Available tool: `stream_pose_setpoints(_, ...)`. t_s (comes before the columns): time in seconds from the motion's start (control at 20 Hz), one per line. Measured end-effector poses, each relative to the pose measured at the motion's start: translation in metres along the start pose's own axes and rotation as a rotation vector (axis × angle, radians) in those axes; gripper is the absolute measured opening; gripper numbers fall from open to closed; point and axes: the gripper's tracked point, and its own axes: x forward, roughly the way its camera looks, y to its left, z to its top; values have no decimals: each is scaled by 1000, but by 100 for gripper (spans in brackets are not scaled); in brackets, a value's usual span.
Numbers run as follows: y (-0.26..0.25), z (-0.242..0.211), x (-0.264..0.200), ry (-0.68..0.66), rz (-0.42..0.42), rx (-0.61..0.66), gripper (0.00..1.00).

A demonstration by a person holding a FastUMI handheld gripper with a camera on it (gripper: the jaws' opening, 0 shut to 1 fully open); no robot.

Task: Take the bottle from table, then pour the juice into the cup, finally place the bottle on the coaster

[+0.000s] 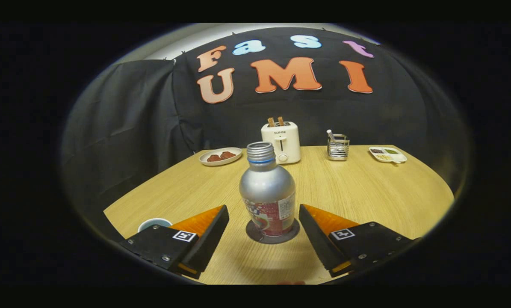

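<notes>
From the gripper view, the bottle (267, 194) stands upright on the round dark coaster (272, 233), which lies flat on the wooden surface (366, 192). The bottle is silver with a printed label low on its body, and its threaded neck is uncapped. The gripper (264, 233) is spread wide, one finger on each side of the bottle, with a clear gap between each finger and the bottle's wall, so it has hold of nothing. The coaster's rim shows all round the bottle's base.

Left of the bottle and just beyond the left finger, the rim of a pale cup (154, 223) peeks out. Well behind the bottle a white toaster (281, 141) stands with two slices poking up from it. Left of the toaster sits a plate (220, 156) with brown pieces of food. Right of the toaster is a wire holder (338, 146), and farther right a small divided dish (388, 154).
</notes>
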Motion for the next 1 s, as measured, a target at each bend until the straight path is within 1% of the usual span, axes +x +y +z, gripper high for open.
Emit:
stream_pose_setpoints(0.1,0,6,-16,-14,-3,-4,98)
stream_pose_setpoints(0.4,-23,32,-73,-88,-61,-41,98)
stream_pose_setpoints(0.55,-40,43,-102,-128,-103,-42,98)
stream_pose_setpoints(0.75,-66,46,-133,-165,-167,-47,98)
stream_pose_setpoints(0.9,-81,44,-150,-167,-205,-82,98)
stream_pose_setpoints(1.0,-93,43,-158,-170,-245,-106,98)
